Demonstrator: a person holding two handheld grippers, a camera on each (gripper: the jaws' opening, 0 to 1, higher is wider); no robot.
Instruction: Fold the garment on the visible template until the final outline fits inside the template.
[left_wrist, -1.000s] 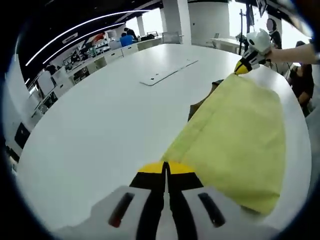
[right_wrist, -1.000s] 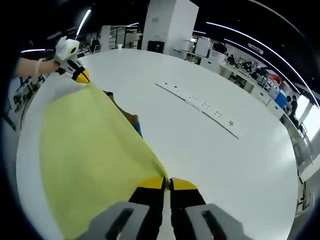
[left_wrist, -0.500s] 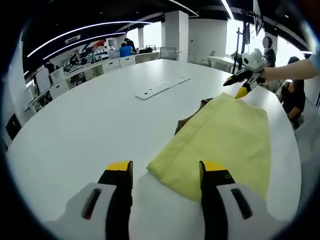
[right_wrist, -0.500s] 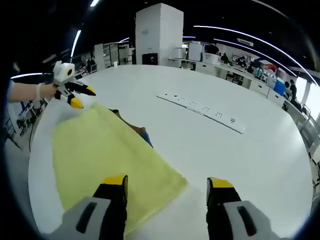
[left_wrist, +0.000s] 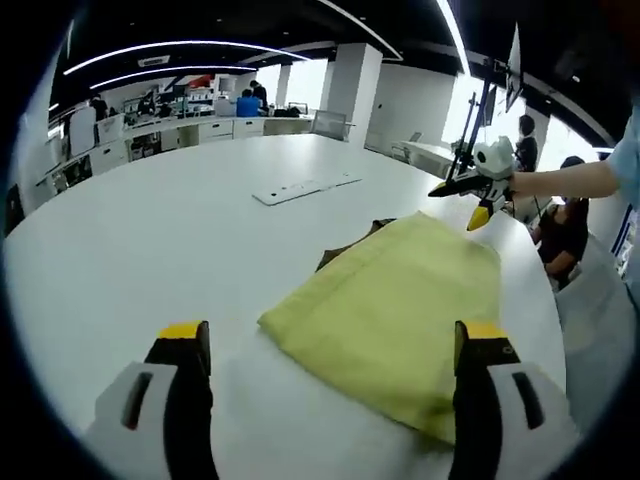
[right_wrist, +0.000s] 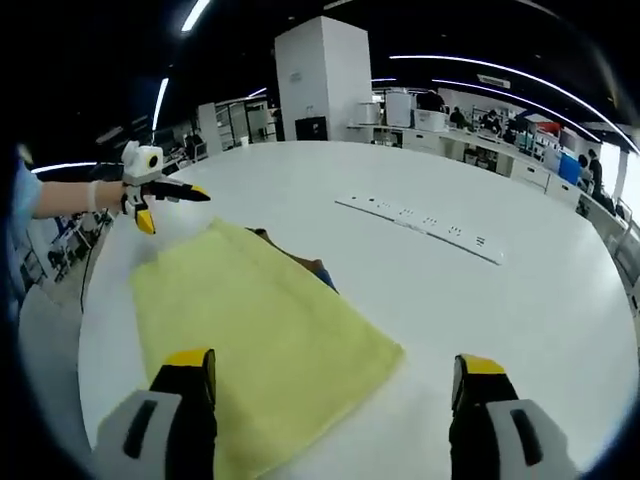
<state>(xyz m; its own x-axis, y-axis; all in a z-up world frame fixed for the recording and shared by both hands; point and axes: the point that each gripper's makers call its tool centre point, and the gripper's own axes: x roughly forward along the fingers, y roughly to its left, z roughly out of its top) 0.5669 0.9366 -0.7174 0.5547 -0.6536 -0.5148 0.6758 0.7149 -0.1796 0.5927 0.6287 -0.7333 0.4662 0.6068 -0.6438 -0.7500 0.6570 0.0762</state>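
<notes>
A yellow garment (left_wrist: 400, 300) lies folded flat in a rough rectangle on the white table (left_wrist: 150, 240). From under its far edge a dark brown piece (left_wrist: 350, 246) pokes out, possibly the template; in the right gripper view it (right_wrist: 300, 262) shows a blue bit. My left gripper (left_wrist: 335, 340) stands wide open just short of the cloth's near corner, holding nothing. My right gripper (right_wrist: 335, 365) is wide open over the garment (right_wrist: 250, 330) near its corner. Each gripper appears in the other's view, the right gripper (left_wrist: 470, 190) and the left gripper (right_wrist: 165, 195), both open above the cloth's far corners.
A long white power strip (left_wrist: 300, 187) lies on the table beyond the garment, and it (right_wrist: 420, 217) runs across the right gripper view too. The table edge (left_wrist: 545, 300) curves close to the cloth. A seated person (left_wrist: 565, 225) is beyond it. Desks and a white pillar (right_wrist: 320, 75) stand far back.
Both grippers were shut on the garment's corners a second ago; they have let go, opened wide and drawn back. The cloth now lies flat on the table.
</notes>
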